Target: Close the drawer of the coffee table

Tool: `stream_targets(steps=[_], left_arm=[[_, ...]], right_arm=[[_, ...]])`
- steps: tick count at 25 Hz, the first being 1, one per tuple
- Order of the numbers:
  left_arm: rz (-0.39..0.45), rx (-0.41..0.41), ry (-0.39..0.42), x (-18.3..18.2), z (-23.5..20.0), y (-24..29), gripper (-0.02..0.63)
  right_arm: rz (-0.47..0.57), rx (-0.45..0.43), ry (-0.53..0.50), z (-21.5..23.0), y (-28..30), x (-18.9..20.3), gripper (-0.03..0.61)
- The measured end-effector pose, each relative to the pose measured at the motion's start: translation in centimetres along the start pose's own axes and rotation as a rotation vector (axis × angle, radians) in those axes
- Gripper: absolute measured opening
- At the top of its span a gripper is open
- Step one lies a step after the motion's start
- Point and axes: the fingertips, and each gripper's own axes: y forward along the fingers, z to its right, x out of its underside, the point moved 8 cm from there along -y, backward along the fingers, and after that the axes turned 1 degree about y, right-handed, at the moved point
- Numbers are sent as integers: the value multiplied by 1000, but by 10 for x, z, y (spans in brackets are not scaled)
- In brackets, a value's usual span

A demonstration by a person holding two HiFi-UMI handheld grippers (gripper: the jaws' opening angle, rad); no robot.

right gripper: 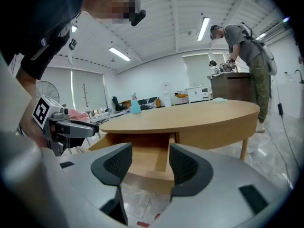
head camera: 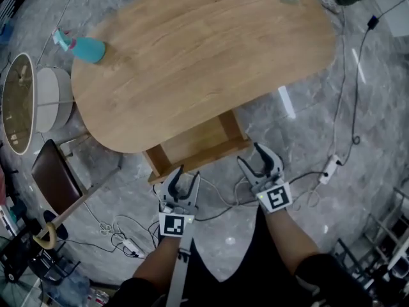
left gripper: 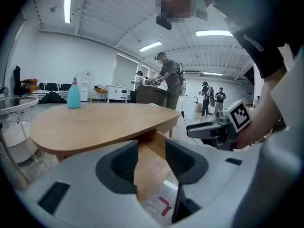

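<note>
Left tongs (head camera: 187, 175) and right tongs (head camera: 250, 154), both agape and empty, hover near the drawer (head camera: 195, 144) jutting from the desk's (head camera: 204, 50) near edge, not yet pushed in.

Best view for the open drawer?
Right gripper view: the drawer shows pulled out under the tabletop, inside visible. Head view shows it from above, partly under the tabletop; left gripper view shows a sliver.

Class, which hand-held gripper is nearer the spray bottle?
Left. Left hand-held gripper: at the left corner of the drawer, toward the bottle. Right hand-held gripper: at the right corner, farther off.
</note>
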Motion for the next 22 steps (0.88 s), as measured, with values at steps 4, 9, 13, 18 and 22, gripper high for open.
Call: stream_targets(steps=[4, 9, 13, 18, 22], left_arm=[[-84, 63, 94, 30, -2, -31, 163], [-212, 104, 40, 80, 1, -59, 161], [-249, 78, -27, 114, -2, -50, 163], [-256, -21, -53, 130, -31, -25, 163], [-262, -70, -149, 136, -36, -20, 149]], right_arm=[[-89, -78, -46, -23, -2, 26, 219], [-196, -114, -48, -47, -5, 65, 219], [-281, -145, -92, -48, 12, 84, 219], [-263, -134, -44, -49, 37, 92, 219], [-260, -112, 39, -45, 49, 96, 219]])
